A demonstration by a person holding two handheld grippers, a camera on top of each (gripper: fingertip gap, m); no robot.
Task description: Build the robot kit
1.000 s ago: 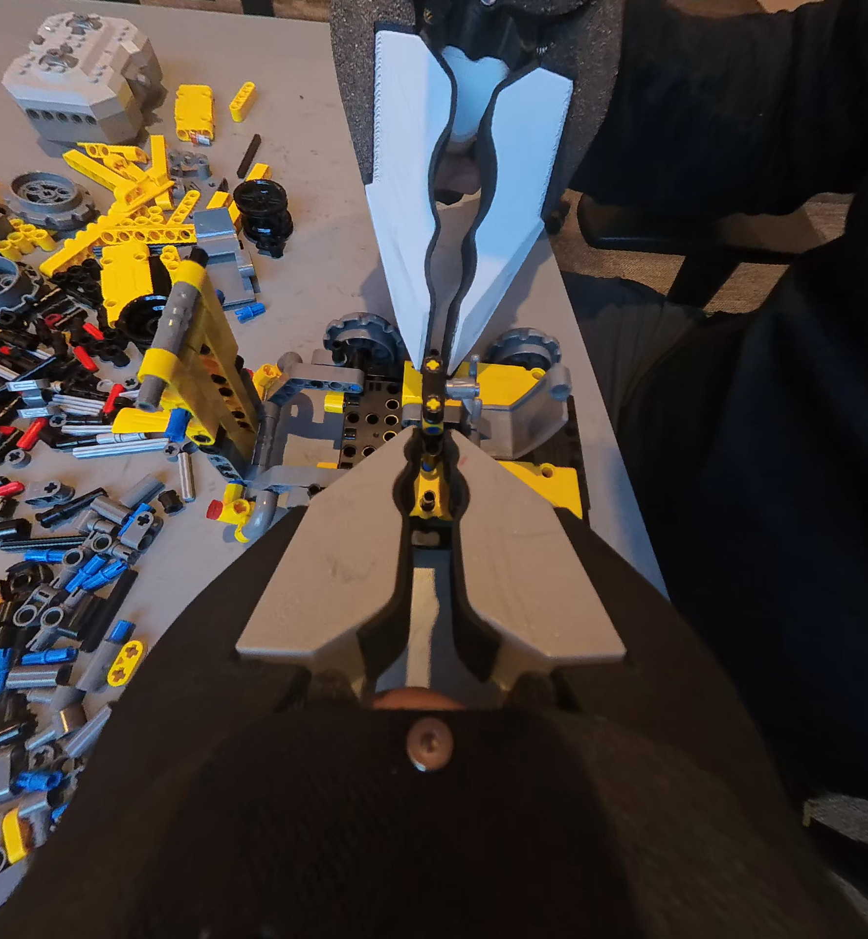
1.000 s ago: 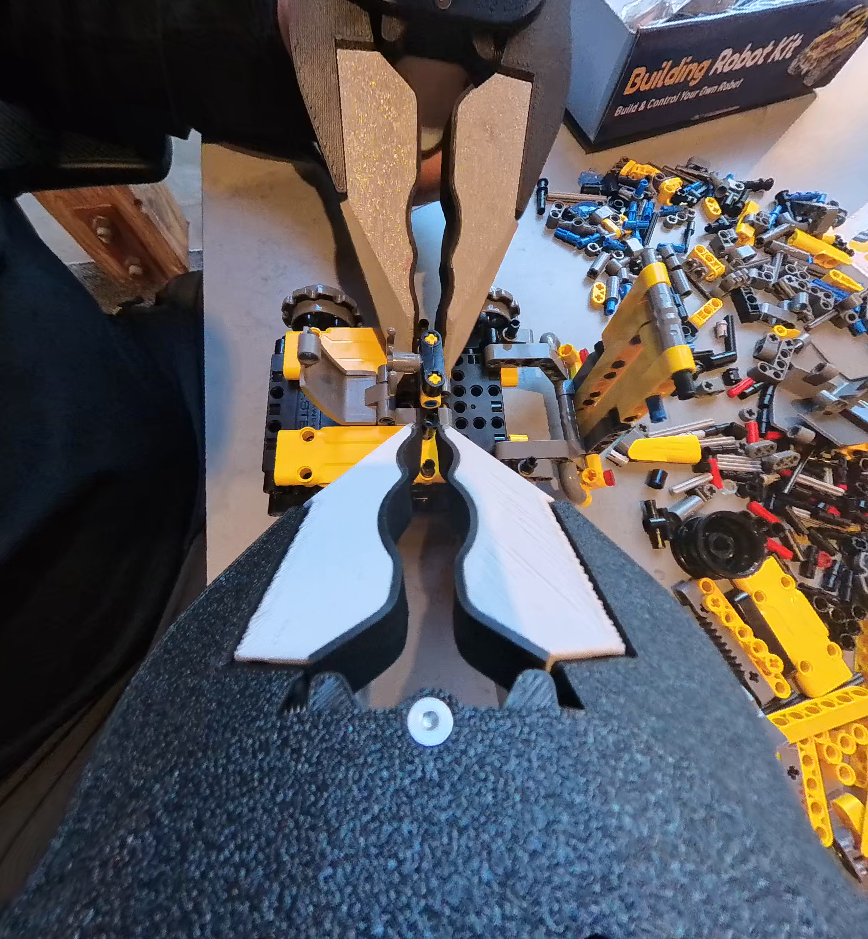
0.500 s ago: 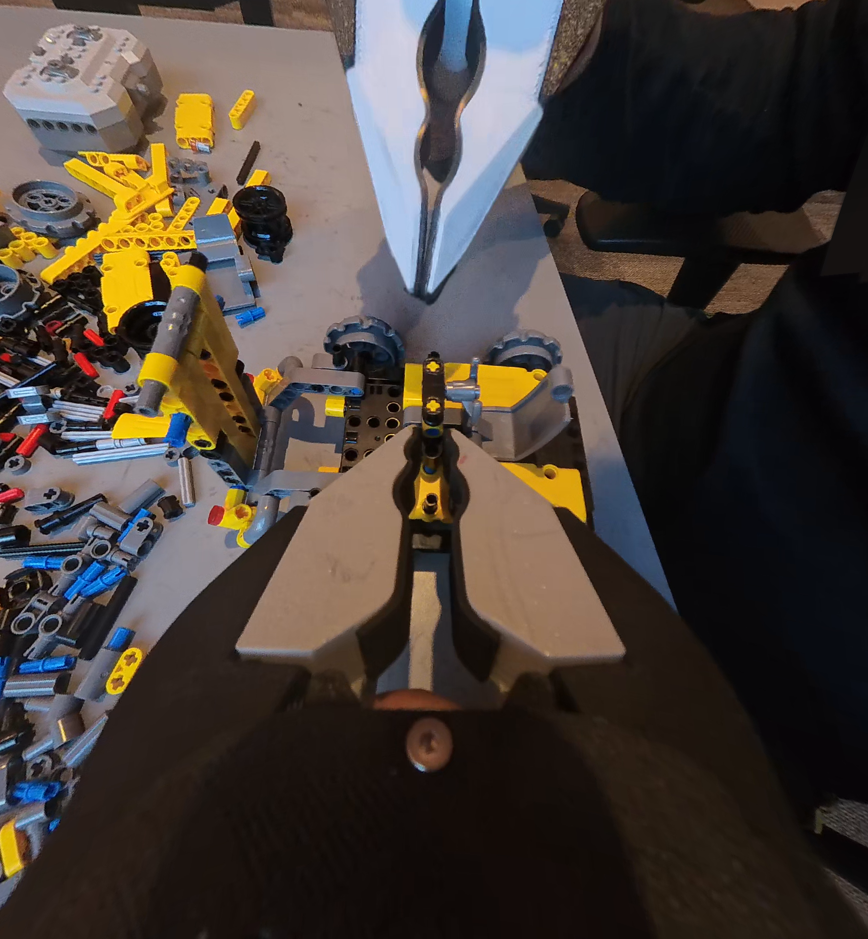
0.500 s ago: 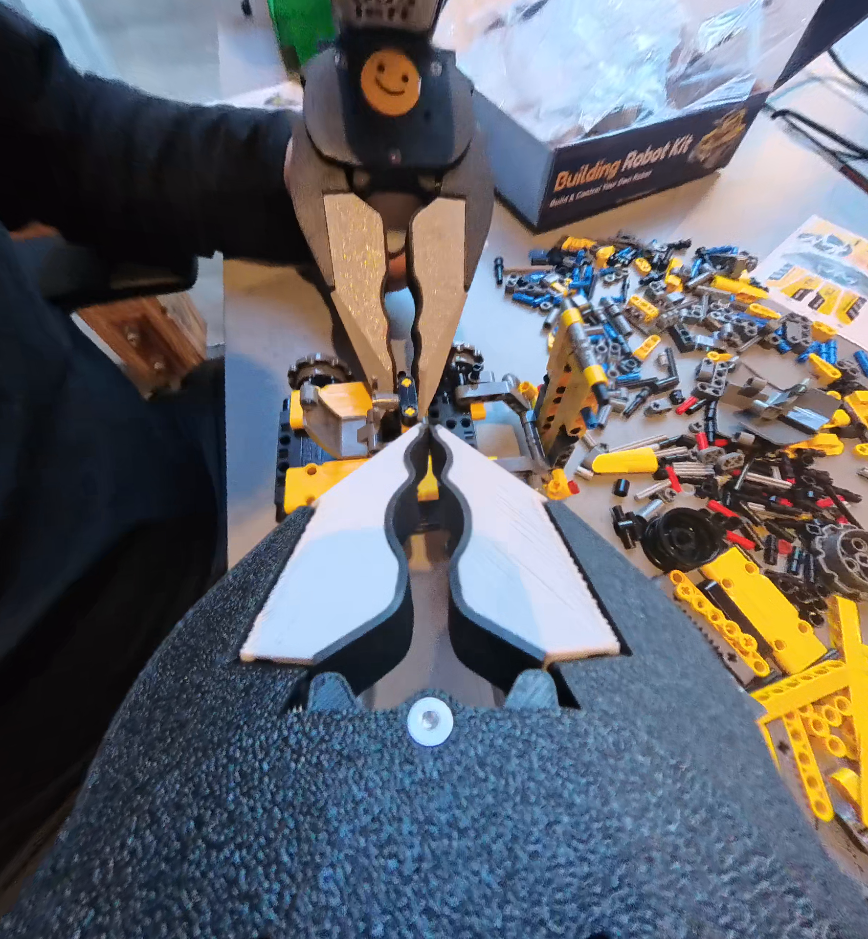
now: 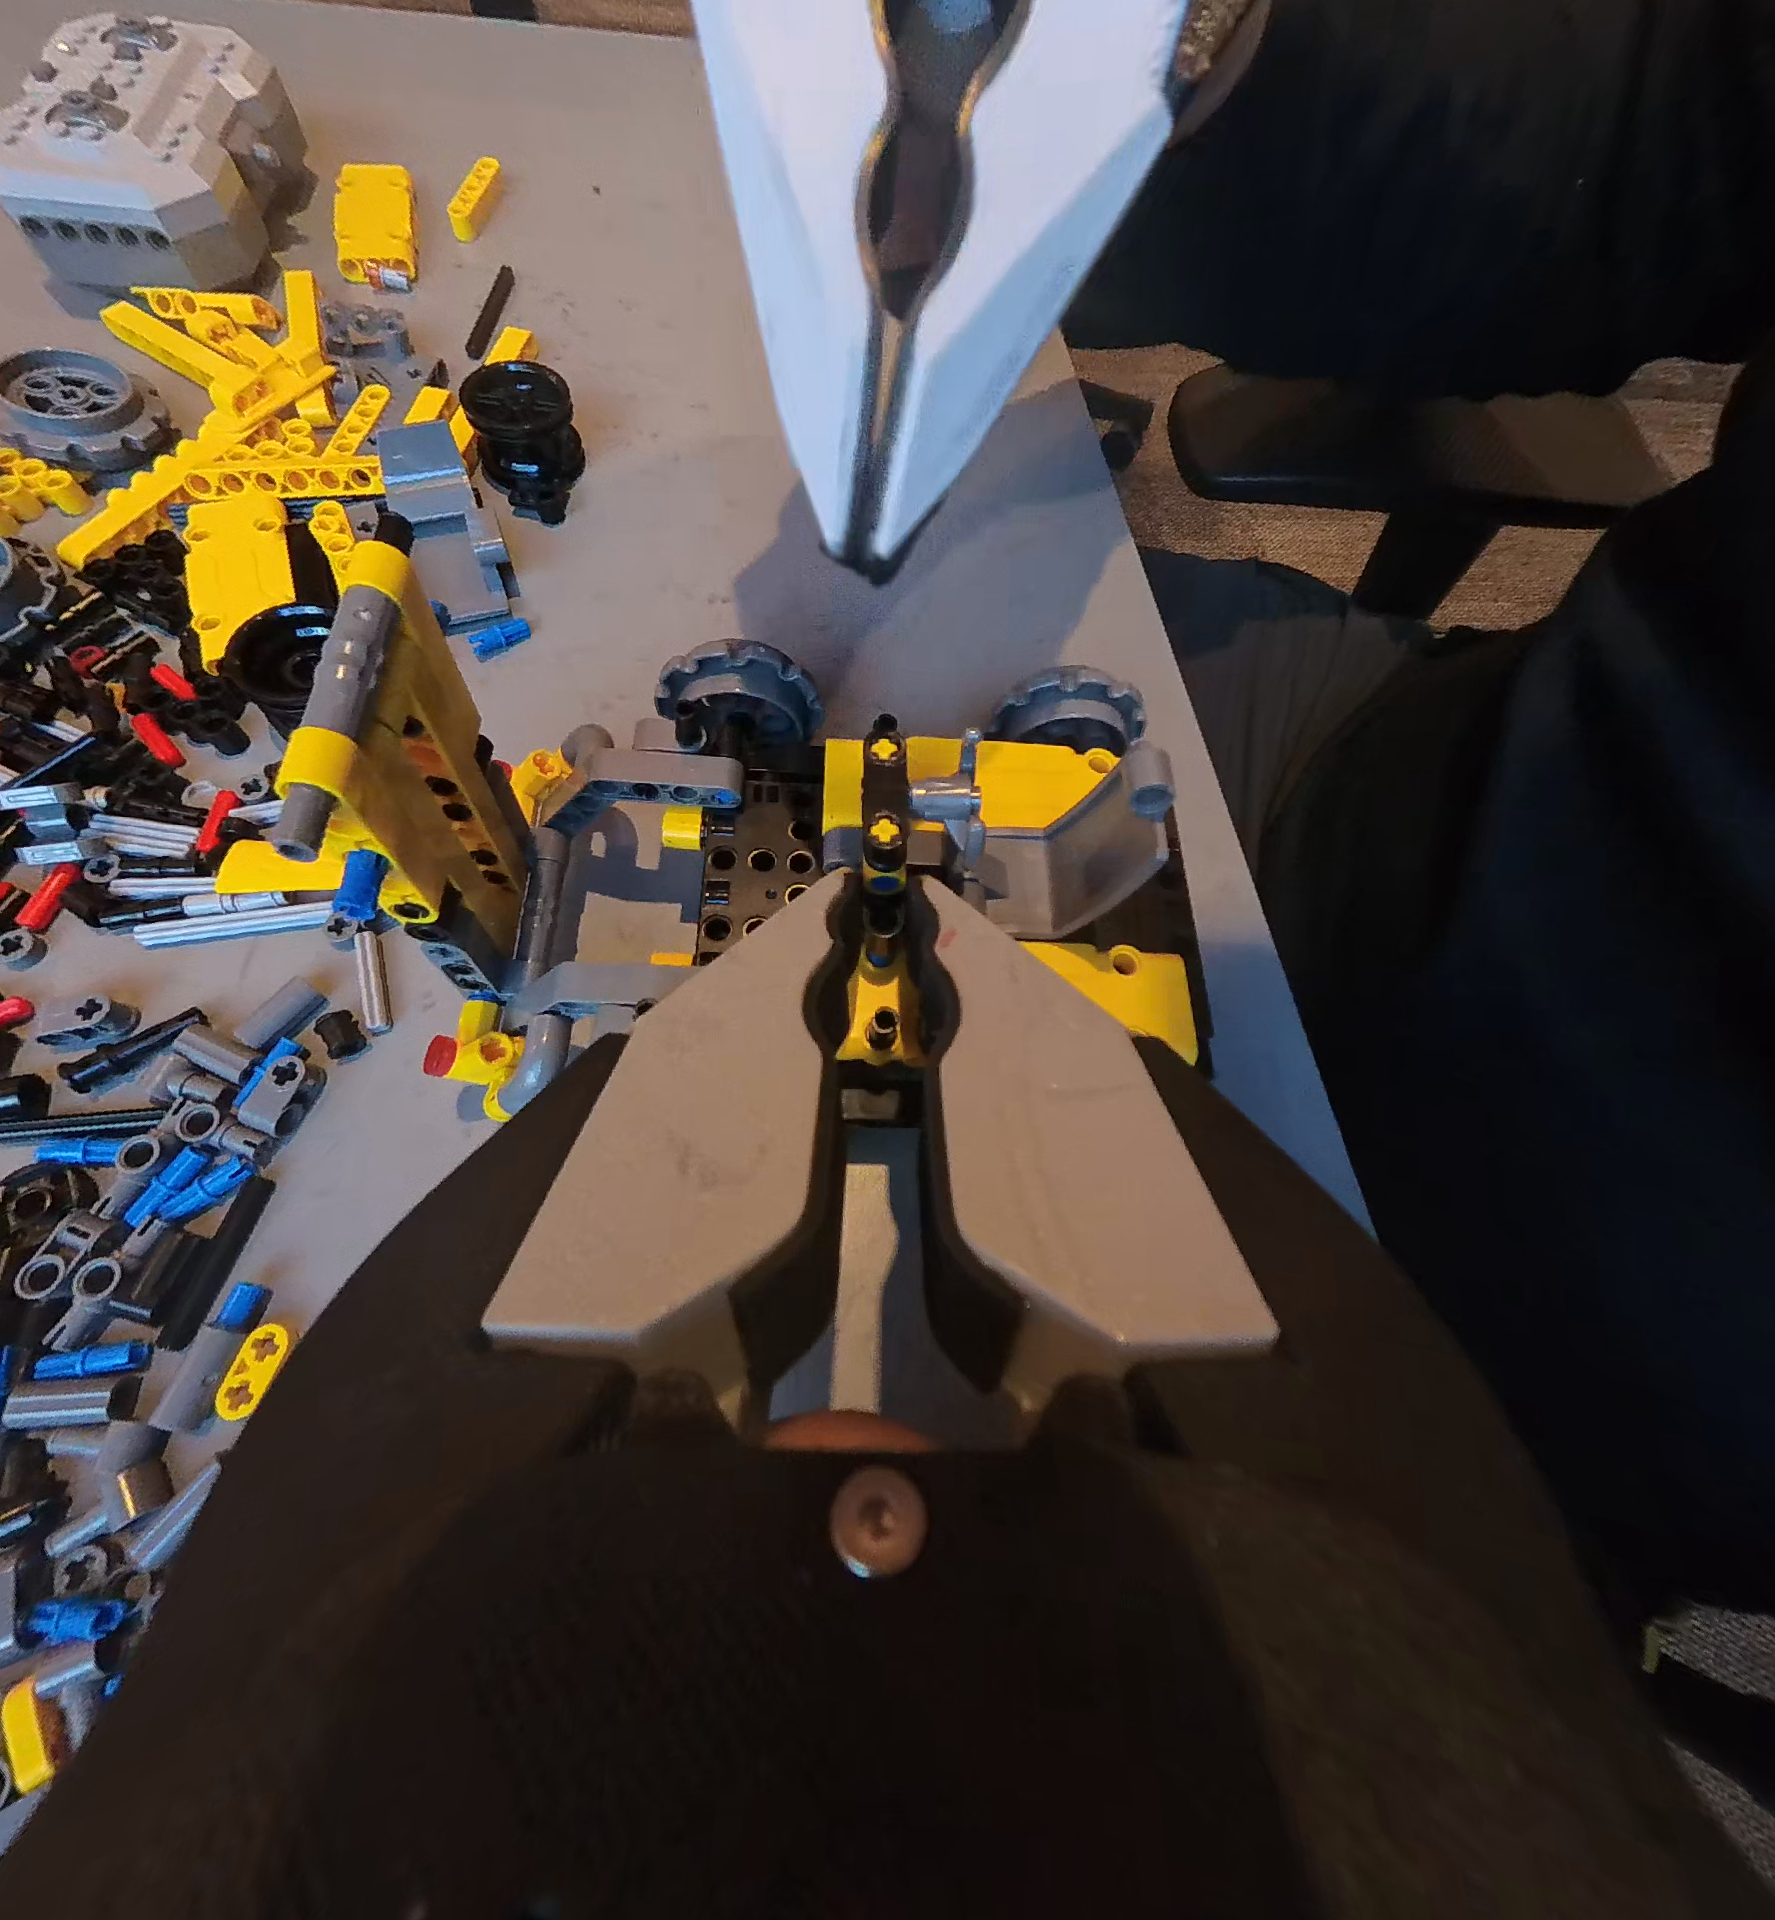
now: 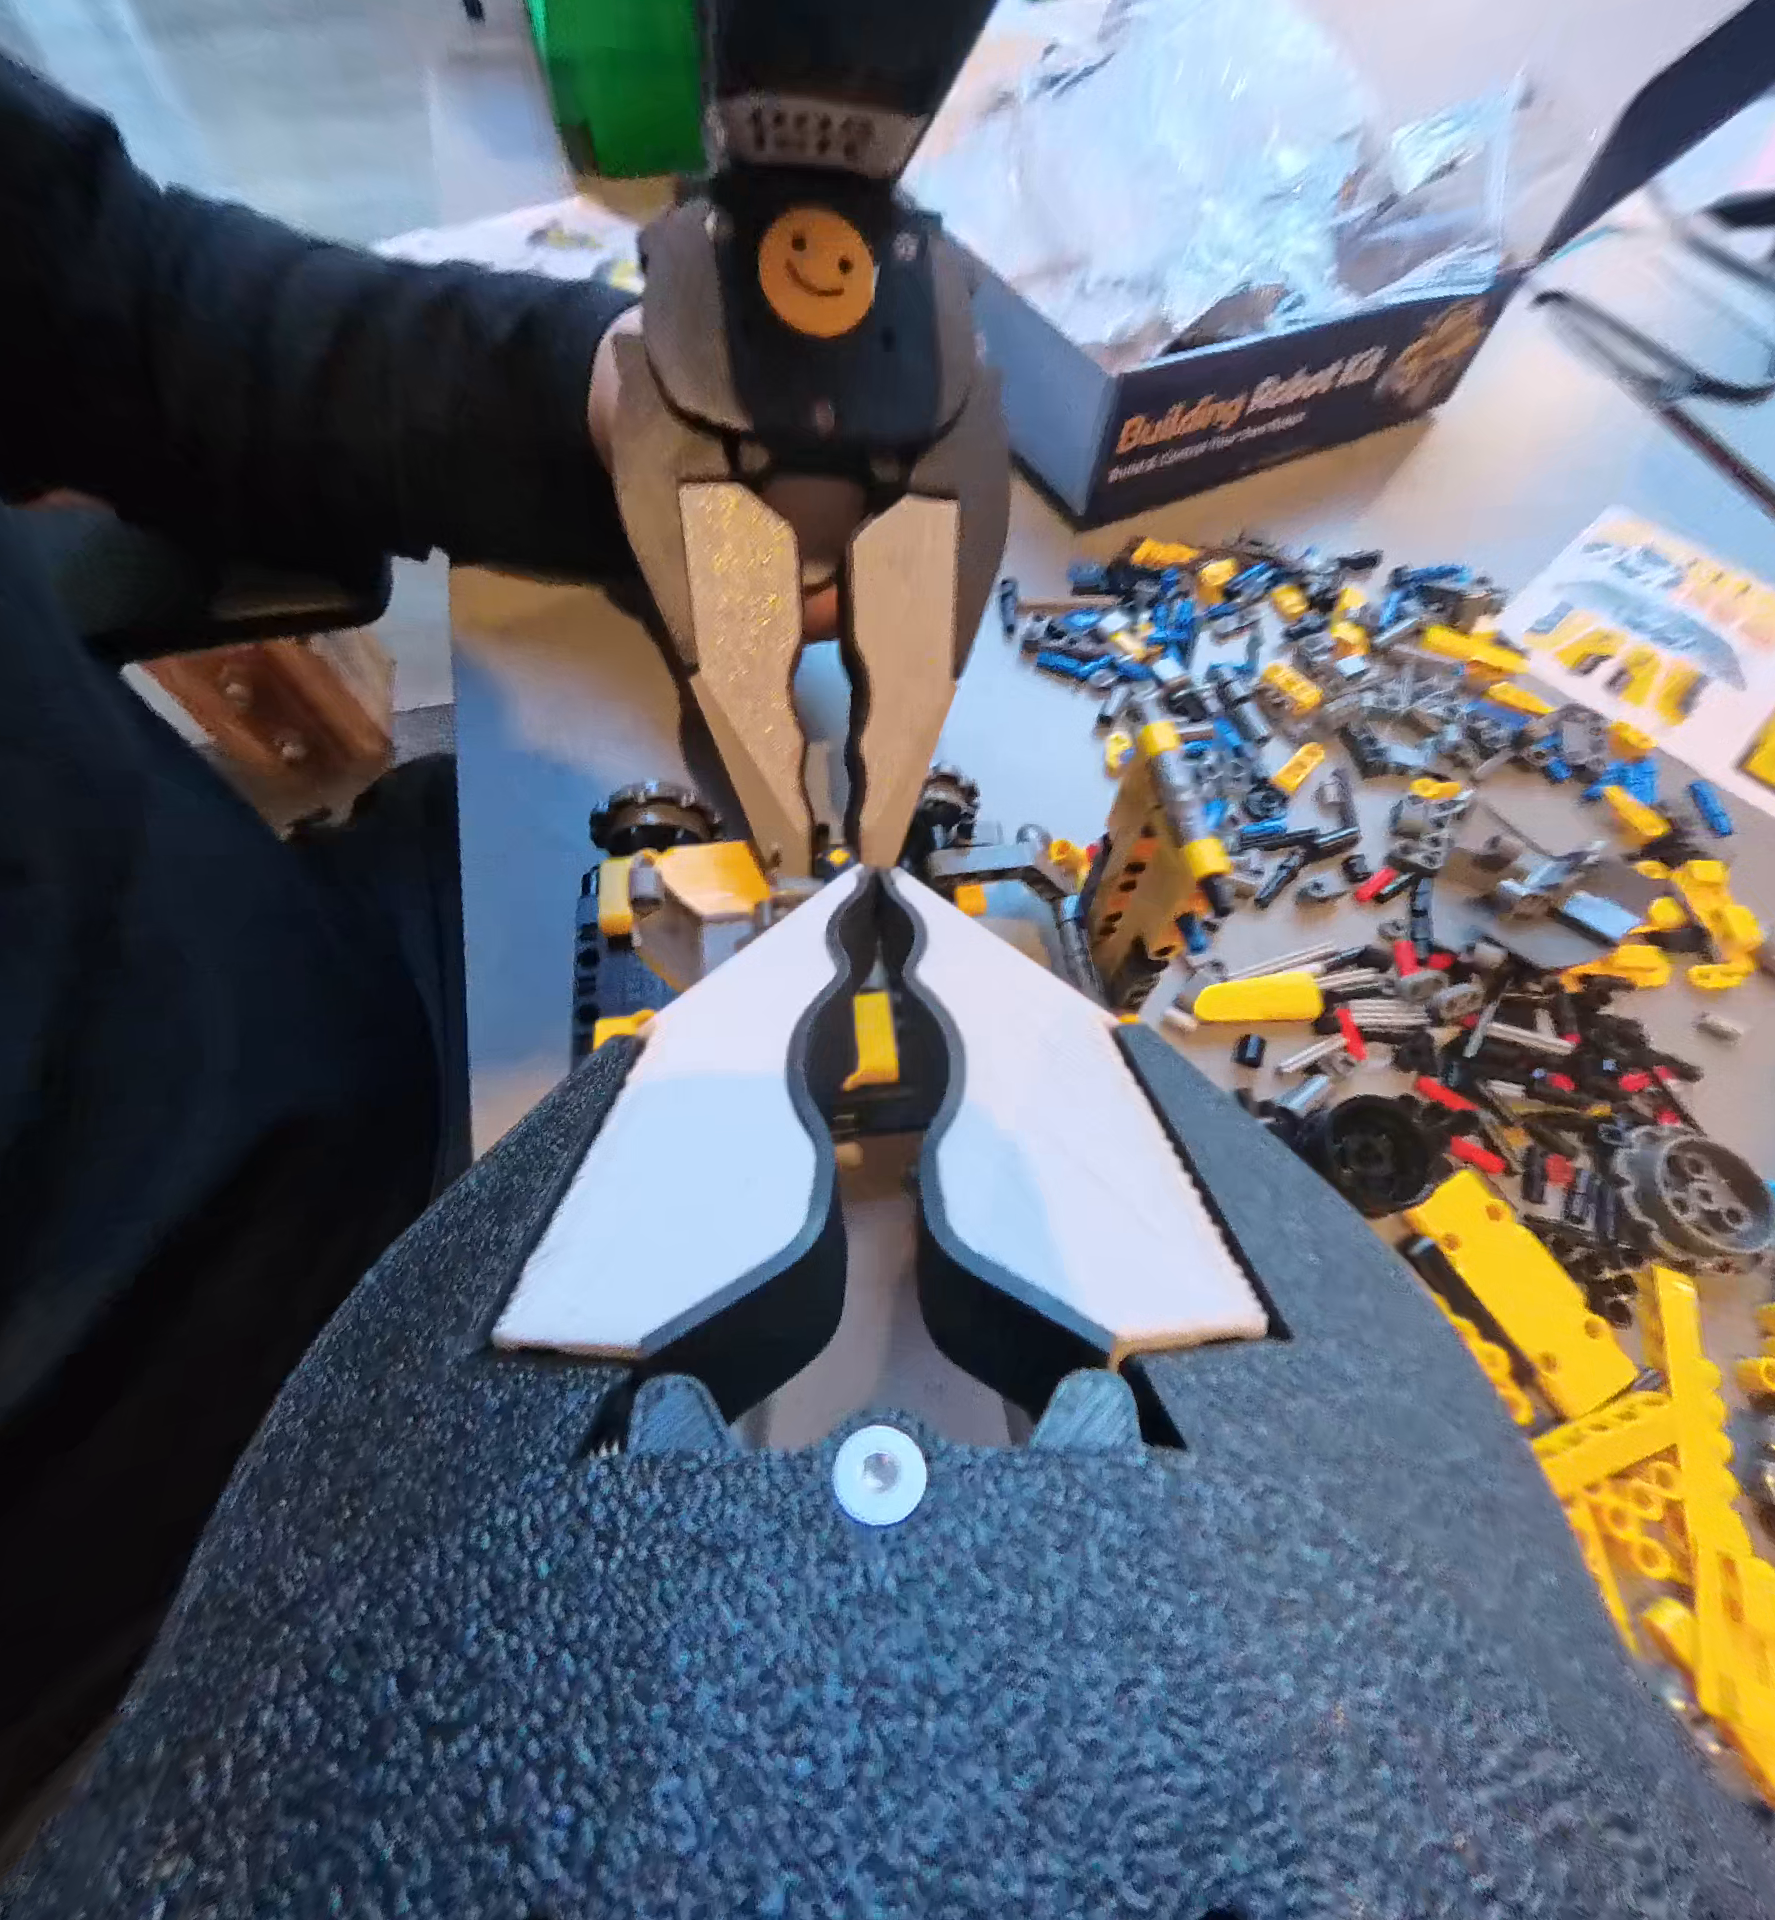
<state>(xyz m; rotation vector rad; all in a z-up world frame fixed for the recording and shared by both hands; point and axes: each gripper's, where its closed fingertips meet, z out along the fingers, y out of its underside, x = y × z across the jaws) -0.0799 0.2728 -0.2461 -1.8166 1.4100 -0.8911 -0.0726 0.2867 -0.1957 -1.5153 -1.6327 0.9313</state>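
Observation:
A partly built yellow, black and grey wheeled model [image 5: 1028,831] stands at the table's edge; it also shows in the right wrist view [image 6: 696,904]. My left gripper [image 5: 883,883], with grey fingers, is shut on a black beam with yellow pins [image 5: 884,790] that stands on top of the model. The left gripper also shows in the right wrist view [image 6: 841,847], reaching down to the model. My right gripper [image 6: 875,881], with white fingers, is shut and empty. It hangs above the table behind the model in the left wrist view [image 5: 867,556], apart from the beam.
A wide pile of loose yellow, black, blue and grey parts [image 5: 135,831] covers the table [image 5: 654,312]. A yellow mast assembly [image 5: 395,769] leans beside the model. A grey hub block [image 5: 124,177], a dark kit box [image 6: 1278,405] and a printed sheet [image 6: 1672,644] lie farther off. Across from one pair of fingers to the other is roughly 5 cm.
My right gripper has let go of the beam's top end, closed, and pulled up and back from the model. My left gripper and the model have stayed in place.

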